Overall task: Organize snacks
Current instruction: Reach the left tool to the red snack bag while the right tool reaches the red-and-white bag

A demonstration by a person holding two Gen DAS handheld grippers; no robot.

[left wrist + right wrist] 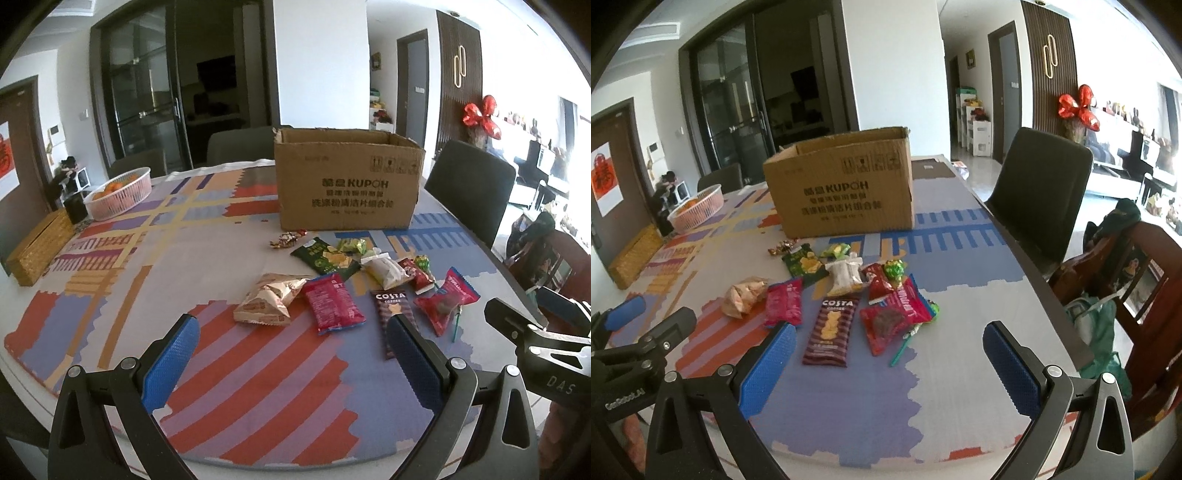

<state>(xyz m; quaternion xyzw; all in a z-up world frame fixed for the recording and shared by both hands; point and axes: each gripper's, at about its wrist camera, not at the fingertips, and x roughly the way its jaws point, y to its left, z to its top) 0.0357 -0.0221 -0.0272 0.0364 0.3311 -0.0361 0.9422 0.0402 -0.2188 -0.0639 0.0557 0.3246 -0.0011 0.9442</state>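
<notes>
An open cardboard box (pixel 347 184) (pixel 842 188) stands at the far middle of the table. Several snack packets lie in front of it: a beige bag (pixel 266 299) (pixel 744 295), a red packet (pixel 332 302) (pixel 785 302), a brown Costa packet (pixel 388 302) (pixel 831 332), a red cookie packet (pixel 447 299) (pixel 894 317), a green chip bag (pixel 325 258) (pixel 805 264) and wrapped candies (pixel 288 238). My left gripper (pixel 291 354) is open and empty, short of the beige and red packets. My right gripper (pixel 890 362) is open and empty, just short of the Costa packet.
A pink basket of oranges (pixel 118 194) (pixel 696 208) and a woven box (pixel 40 245) sit at the table's far left. Dark chairs (pixel 469 188) (pixel 1041 195) stand at the right edge. A patterned cloth (pixel 258 387) covers the table.
</notes>
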